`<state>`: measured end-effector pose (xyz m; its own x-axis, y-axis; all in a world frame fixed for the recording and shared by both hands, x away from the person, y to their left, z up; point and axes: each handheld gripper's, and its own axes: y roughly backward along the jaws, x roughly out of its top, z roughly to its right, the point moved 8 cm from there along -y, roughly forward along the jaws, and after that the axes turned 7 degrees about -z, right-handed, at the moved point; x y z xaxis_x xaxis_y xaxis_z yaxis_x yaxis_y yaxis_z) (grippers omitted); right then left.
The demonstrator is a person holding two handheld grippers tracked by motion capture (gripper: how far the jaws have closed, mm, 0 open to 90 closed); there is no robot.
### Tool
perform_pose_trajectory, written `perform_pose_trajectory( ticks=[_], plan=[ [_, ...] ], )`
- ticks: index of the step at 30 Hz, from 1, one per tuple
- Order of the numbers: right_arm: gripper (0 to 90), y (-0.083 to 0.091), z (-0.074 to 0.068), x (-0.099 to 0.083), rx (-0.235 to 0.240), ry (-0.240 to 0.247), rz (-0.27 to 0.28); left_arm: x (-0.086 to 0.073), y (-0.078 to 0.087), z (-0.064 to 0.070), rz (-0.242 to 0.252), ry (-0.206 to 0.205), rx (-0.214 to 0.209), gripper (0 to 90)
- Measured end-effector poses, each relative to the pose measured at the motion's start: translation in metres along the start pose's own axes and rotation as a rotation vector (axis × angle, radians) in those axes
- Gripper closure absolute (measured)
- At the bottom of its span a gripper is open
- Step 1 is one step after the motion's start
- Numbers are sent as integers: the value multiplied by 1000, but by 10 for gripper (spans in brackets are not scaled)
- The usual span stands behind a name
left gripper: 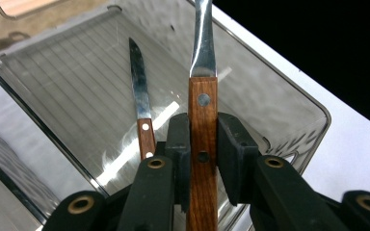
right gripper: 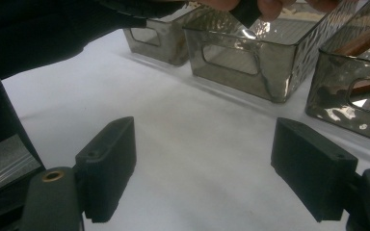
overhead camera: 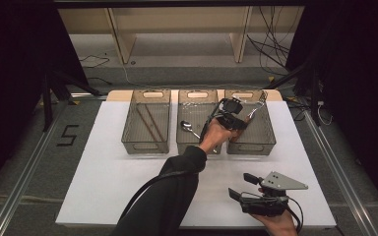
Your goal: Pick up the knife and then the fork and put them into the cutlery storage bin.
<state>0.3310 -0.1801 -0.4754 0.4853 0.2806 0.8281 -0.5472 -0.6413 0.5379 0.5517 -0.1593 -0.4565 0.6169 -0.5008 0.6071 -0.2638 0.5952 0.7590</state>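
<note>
Wood-handled and steel-tipped, the fork [left gripper: 203, 120] sits clamped between the pads of my left gripper [left gripper: 203, 149], whose jaws press flat against both sides of the handle near its rivets so the piece cannot swing. I hold it over the right-hand bin [overhead camera: 267, 132], the smoked clear tray where a wood-handled knife [left gripper: 140, 103] already lies on the ribbed floor. In the high view the fork's tines [overhead camera: 262, 98] reach past the bin's far rim while my left arm stretches across the table, so I judge that I am sorting cutlery by kind and that this piece belongs with the knife. The middle bin [overhead camera: 197, 142] holds a spoon [overhead camera: 189, 128], and the left bin [overhead camera: 145, 142] holds what look like chopsticks [overhead camera: 151, 122], which fits that reading. My right gripper [right gripper: 212, 175] waits low over the white table [overhead camera: 108, 177] near my side, its jaws spread wide with nothing between them, kept clear so the two arms do not cross.
</note>
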Motion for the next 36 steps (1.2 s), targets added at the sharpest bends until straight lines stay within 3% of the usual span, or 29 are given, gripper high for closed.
perform_pose_trajectory(
  ticks=[2,4,9,16,18,26,28,32,36],
  plan=[
    [246,0,0,0,1,-1,-1,1,1,0,-1,4,8,712],
    [246,0,0,0,1,-1,-1,3,4,0,8,23,11,602],
    [246,-1,0,0,1,-3,-1,6,16,2,-5,23,5,425],
    [246,-1,1,0,-3,-6,-3,1,41,2,26,-5,-26,297],
    [246,-1,1,0,-5,-6,-2,-2,51,0,53,5,-36,274],
    [245,-2,2,-1,-11,-11,-4,-35,88,-3,99,-29,-73,221],
    [245,-2,3,-1,-14,-10,-5,-47,94,-6,96,-42,-65,203],
    [245,-2,4,-1,-19,-14,-4,-71,105,-12,105,-23,-82,182],
    [245,-3,5,-1,-23,-22,-4,-92,115,-14,126,-27,-95,167]
  ],
)
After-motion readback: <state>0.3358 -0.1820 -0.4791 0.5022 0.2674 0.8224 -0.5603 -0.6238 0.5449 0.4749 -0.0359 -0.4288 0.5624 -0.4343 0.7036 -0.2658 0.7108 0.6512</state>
